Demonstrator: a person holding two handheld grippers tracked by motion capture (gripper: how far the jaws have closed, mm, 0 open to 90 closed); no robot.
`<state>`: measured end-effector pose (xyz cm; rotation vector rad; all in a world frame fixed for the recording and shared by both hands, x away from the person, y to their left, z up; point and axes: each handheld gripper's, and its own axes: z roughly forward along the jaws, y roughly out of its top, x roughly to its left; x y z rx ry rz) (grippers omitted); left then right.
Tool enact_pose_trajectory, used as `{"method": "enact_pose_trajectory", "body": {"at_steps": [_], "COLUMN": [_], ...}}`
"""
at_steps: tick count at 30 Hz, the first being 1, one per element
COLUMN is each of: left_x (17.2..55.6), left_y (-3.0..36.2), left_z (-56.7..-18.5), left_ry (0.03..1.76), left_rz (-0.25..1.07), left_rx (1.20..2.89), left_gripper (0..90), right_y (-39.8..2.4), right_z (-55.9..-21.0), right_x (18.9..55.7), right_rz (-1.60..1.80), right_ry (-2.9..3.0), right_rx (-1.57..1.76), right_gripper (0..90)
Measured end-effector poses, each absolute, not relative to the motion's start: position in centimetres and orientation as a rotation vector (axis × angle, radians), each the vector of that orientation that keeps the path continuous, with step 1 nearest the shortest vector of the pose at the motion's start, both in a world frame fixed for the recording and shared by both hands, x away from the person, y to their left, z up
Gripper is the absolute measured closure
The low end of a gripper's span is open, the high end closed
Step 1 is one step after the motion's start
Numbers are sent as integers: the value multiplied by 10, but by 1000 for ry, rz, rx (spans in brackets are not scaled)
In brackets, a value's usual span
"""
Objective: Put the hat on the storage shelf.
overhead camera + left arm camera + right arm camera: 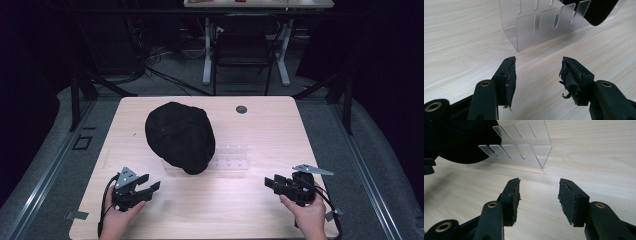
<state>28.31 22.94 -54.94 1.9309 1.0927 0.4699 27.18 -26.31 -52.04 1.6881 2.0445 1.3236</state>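
Now both grippers rest low over the near part of the wooden table [260, 200], each held in a hand coming in from the bottom of the high view. The left gripper [149, 184] has its 2 jaws spread with nothing between them, and its worn pads [512, 75] point toward the clear plastic rack [541, 25]. The right gripper [270, 183] is spread wide too, nothing between its jaws, only bare tabletop. A black cap [180, 136] lies on the middle of the table, draped over the left end of the rack, whose slotted right end [231, 156] sticks out from under it. Both grippers are well apart from the cap, 1 on each side.
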Motion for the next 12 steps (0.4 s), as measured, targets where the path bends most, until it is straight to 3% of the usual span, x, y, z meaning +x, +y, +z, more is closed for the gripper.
{"method": "enact_pose_trajectory", "body": {"at_steps": [12], "left_x": [282], "left_y": [219], "left_z": [-550], "left_ry": [1067], "left_rz": [478], "left_rx": [1939], "left_gripper": [460], "right_y": [-269], "right_z": [-541], "right_x": [269], "right_rz": [1312], "right_ry": [2000], "right_rx": [1702], "right_gripper": [492]}}
